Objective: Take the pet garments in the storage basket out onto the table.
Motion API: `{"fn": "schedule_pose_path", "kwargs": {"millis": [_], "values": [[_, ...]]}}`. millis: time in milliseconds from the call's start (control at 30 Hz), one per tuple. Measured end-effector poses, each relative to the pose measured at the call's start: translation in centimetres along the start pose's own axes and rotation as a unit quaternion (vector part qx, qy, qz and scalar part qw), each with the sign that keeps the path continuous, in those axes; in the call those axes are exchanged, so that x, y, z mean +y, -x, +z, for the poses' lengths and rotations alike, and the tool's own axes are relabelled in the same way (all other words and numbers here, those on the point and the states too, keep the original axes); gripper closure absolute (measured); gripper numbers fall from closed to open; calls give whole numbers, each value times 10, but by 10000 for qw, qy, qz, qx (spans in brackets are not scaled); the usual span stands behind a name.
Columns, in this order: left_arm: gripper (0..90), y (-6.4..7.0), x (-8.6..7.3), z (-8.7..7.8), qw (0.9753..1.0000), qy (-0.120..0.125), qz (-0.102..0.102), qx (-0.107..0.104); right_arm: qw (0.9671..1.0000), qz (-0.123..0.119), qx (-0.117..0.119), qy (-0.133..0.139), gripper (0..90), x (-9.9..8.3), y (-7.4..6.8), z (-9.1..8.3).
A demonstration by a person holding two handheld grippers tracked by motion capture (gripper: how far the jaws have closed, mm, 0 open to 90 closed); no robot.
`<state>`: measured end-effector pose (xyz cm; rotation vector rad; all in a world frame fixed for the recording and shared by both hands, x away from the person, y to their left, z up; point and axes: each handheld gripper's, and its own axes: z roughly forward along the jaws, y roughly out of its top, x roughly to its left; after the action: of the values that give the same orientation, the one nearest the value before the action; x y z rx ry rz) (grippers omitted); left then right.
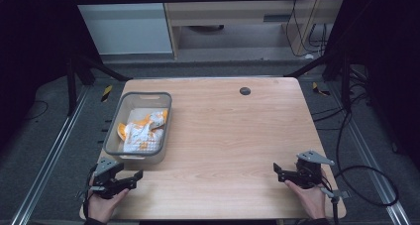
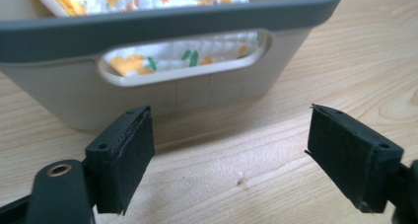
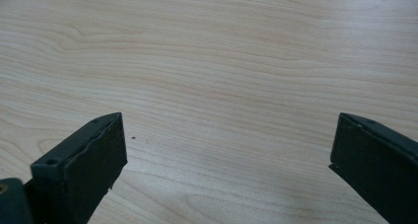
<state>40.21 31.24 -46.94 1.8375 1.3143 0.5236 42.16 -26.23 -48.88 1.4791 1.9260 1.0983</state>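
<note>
Your left gripper (image 1: 134, 177) sat at the near left corner of the worktop (image 1: 233, 136), its jaws spread wide with nothing between them, just short of the grey bin (image 1: 117, 124) that stood along the left edge. In the left gripper view the bin (image 2: 197, 93) loomed so close that both of its ends were cut off, and you saw only its near wall, the dark rim and the handle slot. The white and orange packets (image 1: 142, 131) lay inside the bin; through the slot and above the rim only patches of their print (image 2: 177, 58) came through, too partial to read or count. From the high view the packets overlapped one another, so how many there were could not be told.

Your right gripper (image 1: 280, 171) rested at the near right corner, well apart from the bin, jaws likewise spread and empty over bare wood (image 3: 222, 76). Your hands were cut off by the bottom edge of the high view.

The worktop was pale wood with a plain grain, and a small dark round disc (image 1: 244, 90) lay near its far edge. Metal rails ran along the floor on both sides, cables trailed on the right, and the room beyond was dim, with a light cabinet at the back.
</note>
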Motion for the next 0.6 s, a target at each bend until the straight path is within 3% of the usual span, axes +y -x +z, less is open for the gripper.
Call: {"fn": "schedule_pose_path", "kwargs": {"millis": [167,400,600], "values": [[187,-1,4,-8,9997,219,-87,46,9998,-138,-130,45,51,1,-2,-3],[188,-1,14,-19,9988,473,-97,74,9996,-124,-215,160,105,0,-2,-6],[188,-2,22,-22,9985,534,-73,99,9994,-294,-155,5,105,-2,-5,-3]]}}
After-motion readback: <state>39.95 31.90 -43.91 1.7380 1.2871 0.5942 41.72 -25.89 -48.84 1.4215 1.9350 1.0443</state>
